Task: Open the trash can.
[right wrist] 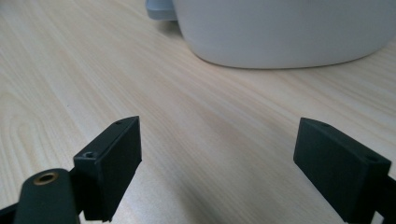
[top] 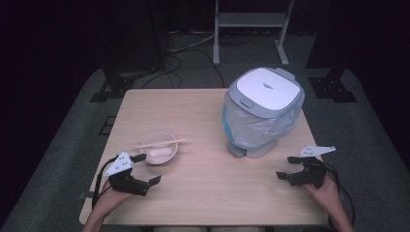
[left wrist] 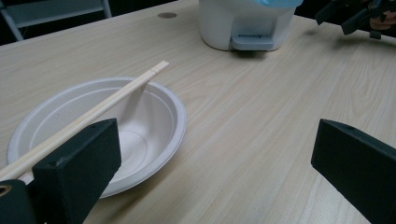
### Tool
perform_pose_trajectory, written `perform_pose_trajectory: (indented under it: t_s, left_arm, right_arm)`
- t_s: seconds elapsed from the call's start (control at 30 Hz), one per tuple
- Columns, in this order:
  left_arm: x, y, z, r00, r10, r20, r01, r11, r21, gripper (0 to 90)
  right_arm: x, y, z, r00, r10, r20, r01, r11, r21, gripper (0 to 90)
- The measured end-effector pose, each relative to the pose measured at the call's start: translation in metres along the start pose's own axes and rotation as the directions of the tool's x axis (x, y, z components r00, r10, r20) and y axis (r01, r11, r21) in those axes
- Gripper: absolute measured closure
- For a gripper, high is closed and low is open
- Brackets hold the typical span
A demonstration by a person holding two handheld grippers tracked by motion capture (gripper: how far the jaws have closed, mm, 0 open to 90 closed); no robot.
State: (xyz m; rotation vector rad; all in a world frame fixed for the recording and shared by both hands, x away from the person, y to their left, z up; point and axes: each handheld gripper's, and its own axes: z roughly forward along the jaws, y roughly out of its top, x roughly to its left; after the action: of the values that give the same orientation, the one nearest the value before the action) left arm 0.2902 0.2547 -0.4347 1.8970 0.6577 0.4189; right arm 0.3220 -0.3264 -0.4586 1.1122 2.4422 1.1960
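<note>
Both grippers empty, jaws spread wide, resting low near the bottom edge of the worktop (top: 203, 108). Left gripper (top: 145, 169) sits lower left in the high view, its upper jaw just beside the near rim of the white bowl (top: 159, 147). Right gripper (top: 286, 166) is lower right, near the foot of the pedal bin (top: 263, 111) but apart from it.

Chopsticks (top: 159, 143) lie as a pair across the bowl rim, roughly level in the high view, tips toward centre frame. In the left gripper view they run from the lower left up to mid-frame, passing right by the left-hand jaw; bowl sits left of centre, bin base at the top.

Likely step: left gripper takes the chopsticks or bowl, probably for the bin, which has a blue-tinted liner and a closed lid.

Doing it well:
- Pick chopsticks near the middle so both sticks get caught; an end grip may drop one or let them splay.
- Line jaws across the sticks, not along them.
- Bowl looks light and thin, so it may tip or slide if a jaw pushes the rim. Come from above and close gently.
- Bin lid is shut; the right gripper looks placed to work the pedal (left wrist: 252, 43) or lid. Press straight, since a light bin could skid.
</note>
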Motion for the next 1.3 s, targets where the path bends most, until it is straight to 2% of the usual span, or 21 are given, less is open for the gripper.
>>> perform_pose_trajectory:
  t_s: [0.23, 0.43, 0.63, 0.73, 1.0, 1.03, 1.07, 1.3]
  left_arm:
    - [0.001, 0.000, 0.000, 1.0000, -0.003, -0.002, 0.003, 1.0000, 0.001, 0.8]
    - [0.002, 0.000, 0.000, 1.0000, -0.006, -0.001, 0.006, 1.0000, -0.004, 0.8]
    - [0.002, 0.000, 0.000, 1.0000, 0.000, 0.002, 0.000, 1.0000, 0.000, 0.8]
    - [0.001, 0.000, -0.001, 1.0000, -0.004, 0.001, 0.004, 1.0000, -0.004, 0.8]
    - [0.002, 0.000, -0.001, 1.0000, 0.000, 0.005, 0.000, 1.0000, -0.003, 0.8]
    - [0.002, 0.000, 0.000, 1.0000, 0.000, 0.006, 0.000, 1.0000, -0.002, 0.8]
    - [0.001, 0.000, -0.001, 1.0000, 0.000, 0.005, 0.000, 1.0000, -0.002, 0.8]
    - [0.002, 0.000, -0.001, 1.0000, 0.000, 0.007, 0.000, 1.0000, -0.007, 0.8]
  right_arm:
    - [-0.006, 0.003, -0.001, 0.9997, 0.017, 0.020, -0.017, 1.000, -0.006, 13.9]
    - [-0.021, 0.012, -0.002, 0.9945, 0.037, 0.098, -0.037, 0.999, -0.003, 14.2]
    - [-0.036, 0.019, -0.009, 0.9941, 0.066, 0.086, -0.063, 0.997, -0.034, 14.1]
    - [-0.040, 0.028, -0.018, 0.9944, 0.066, 0.082, -0.062, 0.997, -0.049, 14.1]
    - [-0.036, 0.062, -0.049, 0.9924, 0.001, 0.123, 0.005, 0.999, -0.044, 14.1]
    - [-0.036, 0.062, -0.049, 0.9924, 0.001, 0.123, 0.005, 0.999, -0.044, 14.1]
    - [-0.035, 0.071, -0.057, 0.9913, -0.012, 0.131, 0.018, 0.999, -0.041, 14.1]
    - [-0.024, 0.094, -0.083, 0.9914, -0.055, 0.118, 0.060, 0.997, -0.038, 14.1]
